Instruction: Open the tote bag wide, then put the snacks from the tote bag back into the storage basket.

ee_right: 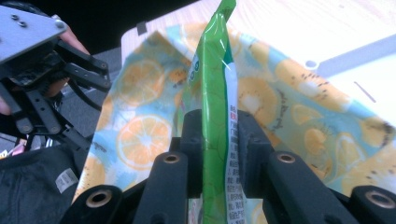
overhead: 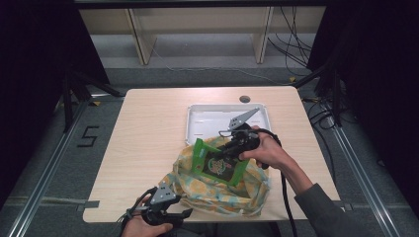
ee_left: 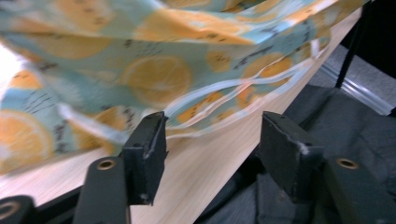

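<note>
A cloth bag (overhead: 225, 190) printed with orange slices on pale blue lies crumpled on the table's near half. Over it hangs a green snack packet (overhead: 217, 165), and my right gripper (overhead: 236, 146) is shut on the packet's right edge. In the right gripper view the packet (ee_right: 215, 93) stands edge-on, pinched between the two black jaws, with the bag (ee_right: 144, 116) behind it. My left gripper (overhead: 170, 215) is at the table's front edge, left of the bag, and stands open. Its jaws face the bag's hem (ee_left: 201, 100) without touching it.
A white tray (overhead: 197, 116) lies behind the bag at the table's middle back. The wooden table (overhead: 148, 128) ends just under my left gripper. Wooden shelving and cables stand on the floor beyond the table. A dark frame leg rises at either side.
</note>
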`<state>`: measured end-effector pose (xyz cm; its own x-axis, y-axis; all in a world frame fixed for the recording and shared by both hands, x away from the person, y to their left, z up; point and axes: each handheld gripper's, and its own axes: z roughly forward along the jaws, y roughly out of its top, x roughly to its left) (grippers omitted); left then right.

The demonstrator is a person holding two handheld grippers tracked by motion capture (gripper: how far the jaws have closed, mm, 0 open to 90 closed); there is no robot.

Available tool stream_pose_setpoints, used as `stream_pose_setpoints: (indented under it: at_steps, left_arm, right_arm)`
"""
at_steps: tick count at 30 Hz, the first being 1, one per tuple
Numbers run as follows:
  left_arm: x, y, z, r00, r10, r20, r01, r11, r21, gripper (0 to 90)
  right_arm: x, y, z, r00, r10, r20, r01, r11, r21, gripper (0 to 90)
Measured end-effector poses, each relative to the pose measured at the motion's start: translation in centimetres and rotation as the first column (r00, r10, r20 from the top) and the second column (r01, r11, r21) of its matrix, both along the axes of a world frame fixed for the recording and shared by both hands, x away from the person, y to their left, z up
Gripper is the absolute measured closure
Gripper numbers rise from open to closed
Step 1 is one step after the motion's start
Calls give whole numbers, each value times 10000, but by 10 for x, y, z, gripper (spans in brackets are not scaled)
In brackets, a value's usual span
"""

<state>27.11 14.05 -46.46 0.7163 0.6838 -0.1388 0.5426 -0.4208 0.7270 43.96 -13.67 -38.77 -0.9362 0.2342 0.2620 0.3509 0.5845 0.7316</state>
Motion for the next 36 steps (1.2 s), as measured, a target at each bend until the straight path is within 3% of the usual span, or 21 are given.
stream_pose_setpoints:
  at_steps: [1,3,4,8,9,11,13,16,18,19,20,23,24,25,29,30,33,35,36]
  left_arm:
    - [0,2,0,9999,141,-1,-141,9999,-95,390]
    - [4,9,2,9999,18,135,-22,9996,297,372]
    - [4,11,1,9994,339,54,-340,9993,156,366]
    - [10,22,3,9983,454,366,-480,9959,761,340]
    - [11,25,4,9983,441,381,-477,9939,998,332]
    - [13,28,4,9967,684,434,-717,9942,799,327]
    - [15,34,5,9970,610,466,-656,9924,1042,324]
    - [17,38,5,9928,1038,605,-1074,9923,611,315]
    - [18,43,6,9902,1232,652,-1269,9903,566,310]
    - [19,44,5,9874,1434,676,-1457,9889,302,308]
    - [20,47,6,9886,1356,661,-1389,9891,486,308]
    - [20,48,5,9835,1708,590,-1729,9844,318,301]
    - [21,50,6,9870,1471,640,-1505,9873,516,300]
    - [21,50,6,9845,1631,652,-1663,9849,476,296]
    - [22,52,6,9838,1614,775,-1656,9849,507,282]
    - [22,53,6,9855,1570,645,-1603,9858,494,277]
    - [23,51,5,9821,1719,773,-1752,9838,378,270]
    - [24,51,5,9835,1662,719,-1691,9849,363,263]
    - [24,51,5,9841,1651,650,-1678,9851,389,261]
  right_arm:
    - [-1,-1,2,9998,-132,-135,132,9999,-27,762]
    - [-1,-3,5,9996,-252,-149,253,9997,62,761]
    - [0,-4,6,9998,-180,34,180,9997,155,761]
    - [2,-9,11,9994,-321,109,319,9992,232,761]
    - [1,-9,11,9989,-463,-44,464,9983,344,762]
    - [1,-11,12,9985,-539,-65,541,9979,369,761]
    - [2,-13,14,9985,-533,-80,536,9976,447,761]
    - [3,-18,18,9983,-590,17,588,9969,528,761]
    - [4,-20,20,9978,-659,-6,658,9957,656,761]
    - [5,-22,22,9982,-585,100,577,9957,719,761]
    - [5,-23,23,9980,-620,87,612,9955,722,761]
    - [5,-28,26,9966,-821,43,815,9935,800,761]
    - [5,-29,27,9962,-872,25,867,9927,841,761]
    - [6,-31,28,9954,-950,116,936,9915,908,761]
    - [7,-39,34,9926,-1210,107,1192,9870,1076,761]
    - [8,-42,35,9921,-1237,229,1204,9862,1137,760]
    - [8,-48,39,9908,-1348,121,1323,9832,1256,760]
    - [9,-52,41,9893,-1456,123,1429,9817,1257,760]
    - [11,-54,42,9886,-1465,332,1408,9808,1348,760]
